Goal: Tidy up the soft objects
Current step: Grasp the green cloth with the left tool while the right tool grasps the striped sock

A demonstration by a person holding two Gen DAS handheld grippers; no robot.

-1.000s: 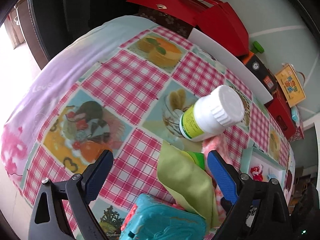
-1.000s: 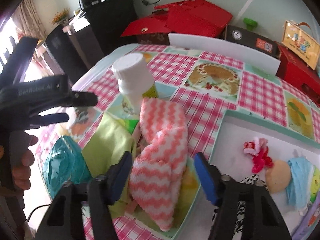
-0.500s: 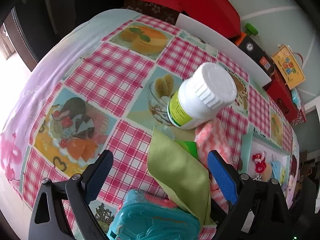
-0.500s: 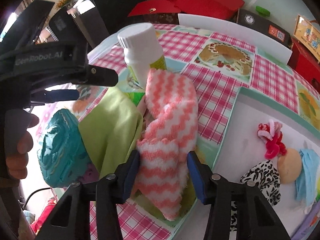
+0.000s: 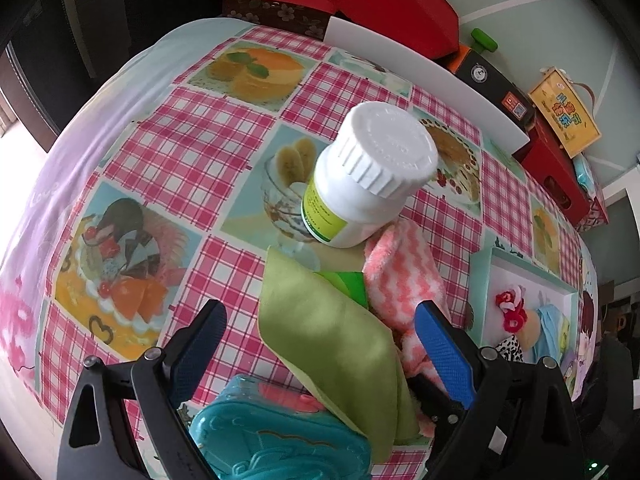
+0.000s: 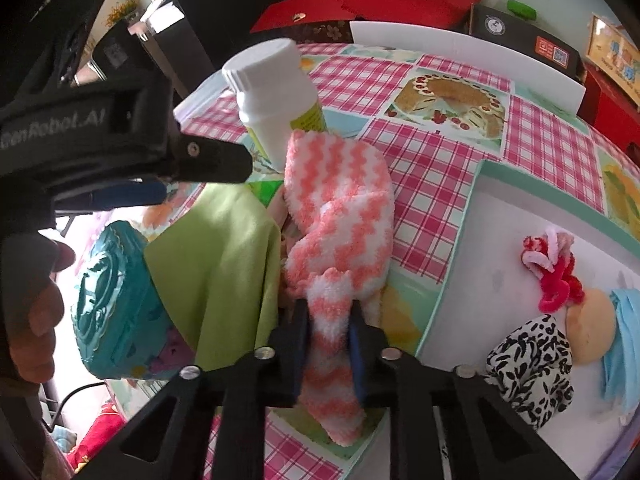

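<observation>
At the far left a hand (image 6: 28, 320) holds the left gripper (image 5: 320, 344), its jaws wide apart over a teal case (image 6: 116, 304) and a green cloth (image 6: 224, 276), clamped on nothing. Behind them a white bottle (image 6: 276, 100) stands on the checked counter (image 6: 436, 176). At centre lies the pink-and-white striped towel (image 6: 344, 216); the right gripper (image 6: 330, 340) has just been closing its jaws, and they now pinch the towel's near end. To the right, a white tray (image 6: 476, 276) holds a red hair tie (image 6: 552, 268), a spotted cloth (image 6: 528, 364) and a blue piece (image 6: 624, 344).
</observation>
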